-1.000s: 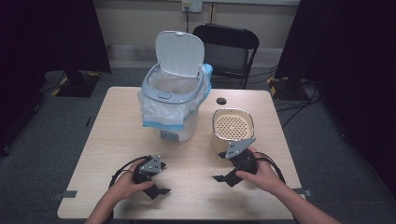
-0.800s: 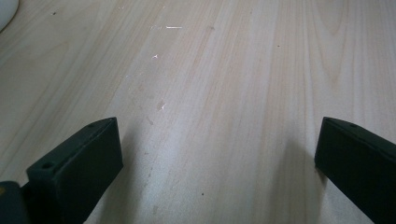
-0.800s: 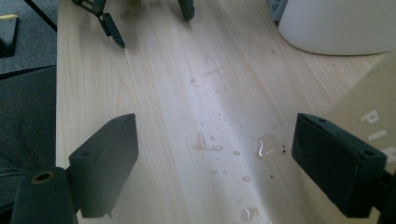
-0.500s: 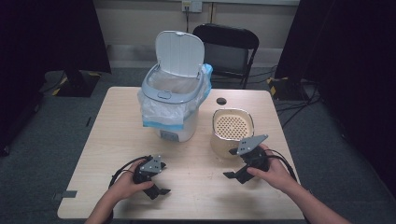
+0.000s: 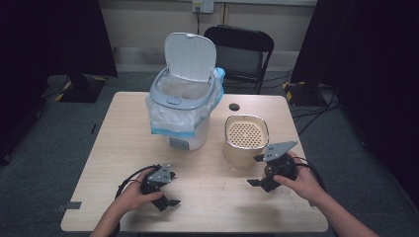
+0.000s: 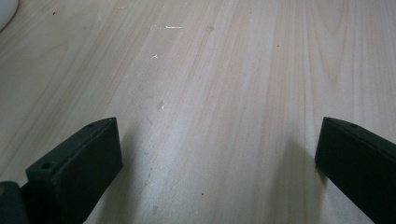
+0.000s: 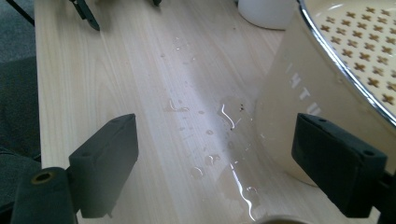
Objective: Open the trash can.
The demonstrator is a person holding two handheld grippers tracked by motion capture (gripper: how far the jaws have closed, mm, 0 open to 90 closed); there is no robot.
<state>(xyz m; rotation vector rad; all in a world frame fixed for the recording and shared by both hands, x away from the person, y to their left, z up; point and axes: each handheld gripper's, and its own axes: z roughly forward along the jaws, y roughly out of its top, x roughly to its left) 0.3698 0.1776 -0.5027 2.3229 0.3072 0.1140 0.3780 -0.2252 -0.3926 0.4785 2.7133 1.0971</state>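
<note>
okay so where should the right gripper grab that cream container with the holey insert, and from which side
Probably by the rim, from the side where the right gripper already is. The cream container stands upright and its body looks wider than the open jaws, so only the thin top edge offers a bite: one jaw outside the wall, one inside over the perforated insert. The table beside it is wet.
</note>
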